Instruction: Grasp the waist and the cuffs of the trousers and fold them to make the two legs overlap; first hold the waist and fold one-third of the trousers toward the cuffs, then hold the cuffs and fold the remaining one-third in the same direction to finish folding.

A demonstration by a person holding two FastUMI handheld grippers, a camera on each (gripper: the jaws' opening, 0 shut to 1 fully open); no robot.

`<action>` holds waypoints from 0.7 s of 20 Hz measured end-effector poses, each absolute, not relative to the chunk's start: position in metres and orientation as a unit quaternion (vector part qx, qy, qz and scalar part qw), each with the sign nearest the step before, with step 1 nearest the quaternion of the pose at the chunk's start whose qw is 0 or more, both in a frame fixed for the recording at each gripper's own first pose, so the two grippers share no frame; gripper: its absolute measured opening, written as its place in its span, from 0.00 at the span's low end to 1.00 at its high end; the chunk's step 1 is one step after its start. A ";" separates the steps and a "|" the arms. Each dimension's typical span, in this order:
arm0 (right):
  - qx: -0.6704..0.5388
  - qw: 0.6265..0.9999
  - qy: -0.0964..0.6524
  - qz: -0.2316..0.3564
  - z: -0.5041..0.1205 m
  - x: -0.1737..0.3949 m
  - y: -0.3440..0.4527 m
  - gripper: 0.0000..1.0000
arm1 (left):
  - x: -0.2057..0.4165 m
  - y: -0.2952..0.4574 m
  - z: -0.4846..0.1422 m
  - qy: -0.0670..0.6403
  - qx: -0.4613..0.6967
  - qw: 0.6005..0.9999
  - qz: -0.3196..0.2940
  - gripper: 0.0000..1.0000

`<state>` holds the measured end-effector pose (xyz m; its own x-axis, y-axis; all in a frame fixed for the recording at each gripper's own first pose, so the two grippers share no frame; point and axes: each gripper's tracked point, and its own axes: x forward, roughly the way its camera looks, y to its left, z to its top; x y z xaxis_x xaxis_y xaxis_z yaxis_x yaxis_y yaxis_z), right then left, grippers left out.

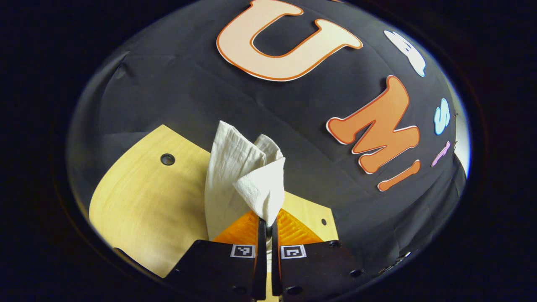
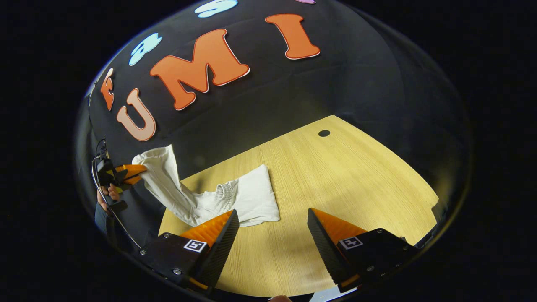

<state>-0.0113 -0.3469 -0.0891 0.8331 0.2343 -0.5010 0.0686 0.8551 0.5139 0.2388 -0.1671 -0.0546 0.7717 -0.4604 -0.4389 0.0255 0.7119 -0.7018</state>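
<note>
White trousers (image 2: pixel 247 197) lie on the wooden table (image 2: pixel 335 167), the elastic waist bunched near the middle. One end of them rises off the table to the left, pinched in my left gripper (image 2: pixel 140 171), which a hand holds above the table's edge. In the left gripper view, that gripper (image 1: pixel 267 221) is shut on a peaked bunch of the white cloth (image 1: pixel 247 176) sticking up between its fingers. My right gripper (image 2: pixel 272 222) hovers open over the table just in front of the trousers, with nothing between its fingers.
The table (image 1: pixel 147 197) has a small round hole (image 2: pixel 324 133) near its far edge and another hole (image 1: pixel 167 159) in the left gripper view. Bare wood stretches right of the trousers. The black cloth wall stands behind.
</note>
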 end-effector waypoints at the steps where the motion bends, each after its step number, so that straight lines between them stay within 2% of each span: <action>1: 0.266 0.919 0.286 0.047 -0.090 -0.011 -0.347 0.99 | 0.240 -0.170 -0.052 0.307 -0.357 0.871 -0.142 0.09; 7: 0.276 0.915 0.289 0.061 -0.096 -0.007 -0.354 0.98 | 0.260 -0.223 -0.030 0.309 -0.349 0.871 -0.154 0.08; 14: 0.292 0.909 0.291 0.064 -0.106 -0.003 -0.367 0.98 | 0.276 -0.297 -0.036 0.338 -0.310 0.872 -0.172 0.08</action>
